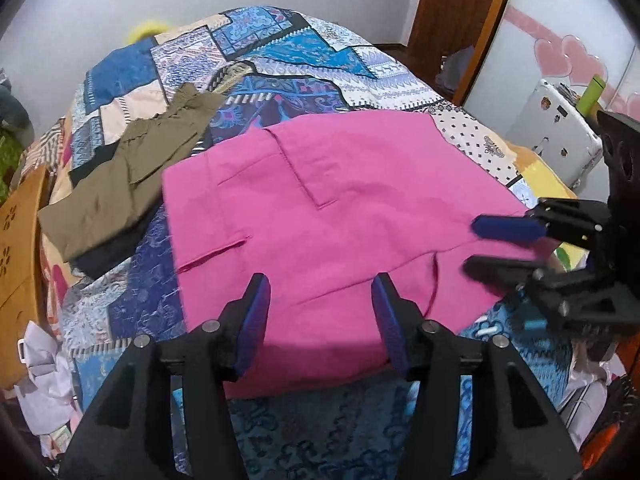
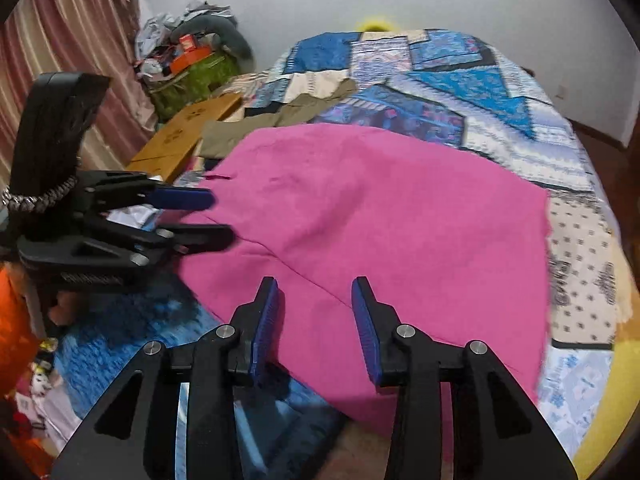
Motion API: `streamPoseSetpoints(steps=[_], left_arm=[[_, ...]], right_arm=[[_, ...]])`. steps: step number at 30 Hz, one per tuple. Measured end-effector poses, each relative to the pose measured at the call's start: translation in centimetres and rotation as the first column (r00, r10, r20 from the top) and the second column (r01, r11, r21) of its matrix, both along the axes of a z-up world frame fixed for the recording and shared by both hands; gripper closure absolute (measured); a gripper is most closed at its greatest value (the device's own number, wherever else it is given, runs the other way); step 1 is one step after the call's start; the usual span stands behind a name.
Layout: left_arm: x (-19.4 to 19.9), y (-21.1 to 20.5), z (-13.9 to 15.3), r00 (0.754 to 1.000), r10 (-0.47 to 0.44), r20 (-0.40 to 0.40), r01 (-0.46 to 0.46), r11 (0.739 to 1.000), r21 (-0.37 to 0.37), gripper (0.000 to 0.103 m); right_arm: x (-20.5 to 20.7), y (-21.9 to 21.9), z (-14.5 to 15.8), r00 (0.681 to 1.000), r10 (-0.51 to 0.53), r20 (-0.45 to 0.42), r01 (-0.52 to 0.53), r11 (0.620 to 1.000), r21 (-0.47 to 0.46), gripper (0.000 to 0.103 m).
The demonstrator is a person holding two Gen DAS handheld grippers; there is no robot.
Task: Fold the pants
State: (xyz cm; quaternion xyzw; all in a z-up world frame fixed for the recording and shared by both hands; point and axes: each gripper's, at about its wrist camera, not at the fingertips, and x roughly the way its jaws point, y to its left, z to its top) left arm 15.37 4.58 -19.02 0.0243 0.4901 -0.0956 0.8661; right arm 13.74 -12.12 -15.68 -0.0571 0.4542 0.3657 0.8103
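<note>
The pink pants (image 1: 328, 216) lie spread flat on the patchwork bedspread (image 1: 280, 48); they also fill the middle of the right wrist view (image 2: 400, 216). My left gripper (image 1: 320, 288) is open and empty, hovering over the pants' near edge; it also shows at the left of the right wrist view (image 2: 222, 216). My right gripper (image 2: 314, 292) is open and empty above the pants' near edge, and it shows at the right of the left wrist view (image 1: 470, 246), over the pants' right corner.
Olive-brown pants (image 1: 132, 172) lie folded on the bed, left of the pink ones. A tan cardboard box (image 2: 188, 136) stands beside the bed. A pile of clutter (image 2: 192, 60) sits by the curtain. A white case (image 1: 556, 128) stands at the right.
</note>
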Motion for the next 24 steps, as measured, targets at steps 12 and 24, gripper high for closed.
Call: streamPoseSetpoints(steps=[12, 24], left_arm=[[-2.6, 4.9, -1.0, 0.992, 0.124, -0.023, -0.125, 0.99, -0.064, 0.034], [-3.3, 4.8, 0.6, 0.988, 0.153, 0.028, -0.152, 0.988, -0.008, 0.034]], right_arm=[[-1.0, -6.3, 0.0, 0.99, -0.142, 0.002, 0.142, 0.99, -0.003, 0.065], [-1.4, -11.4, -0.6, 0.959, -0.276, -0.068, 0.276, 0.961, -0.002, 0.06]])
